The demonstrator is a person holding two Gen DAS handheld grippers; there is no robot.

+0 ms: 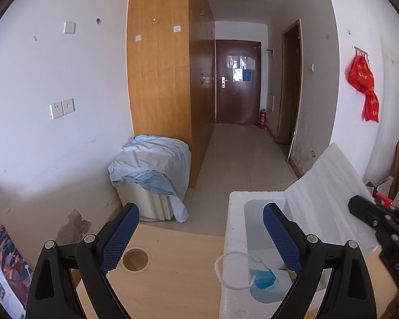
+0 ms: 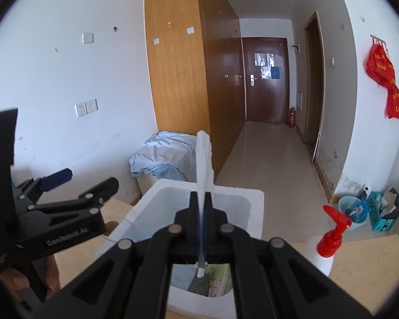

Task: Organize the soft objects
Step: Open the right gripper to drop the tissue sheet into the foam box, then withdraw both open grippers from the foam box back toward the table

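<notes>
White foam is making up the landmark here: an open foam box (image 1: 234, 239) is sitting on the wooden desk (image 1: 173, 279), and I am placing everything else relative to it.

Largest first. The foam lid (image 1: 329, 186) is standing up from the box's right side in the left wrist view, tilted and not yet seated. My right gripper (image 2: 200, 204) is pinching it: its jaws are pressed together on the lid's thin edge, which is rising above the box interior in the right wrist view.

Inside the box, soft items are already lying at the near end: a blue face mask (image 1: 263, 279) in a clear wrapper, with its white ear loop (image 1: 222, 268) hanging over the box's left wall, and beside it something greenish and patterned that I cannot identify.

My left gripper (image 1: 199, 236) is hovering over the box's left wall with its jaws spread wide, nothing between them.

A white spray bottle with a red trigger (image 2: 332, 236) is standing on the desk just right of the box.

Assessment: packing is appearing largely done. Remaining, in my judgement, are tucking the stray loop inside and lowering the lid onto the box. The loop is risking being trapped under the lid.
</notes>
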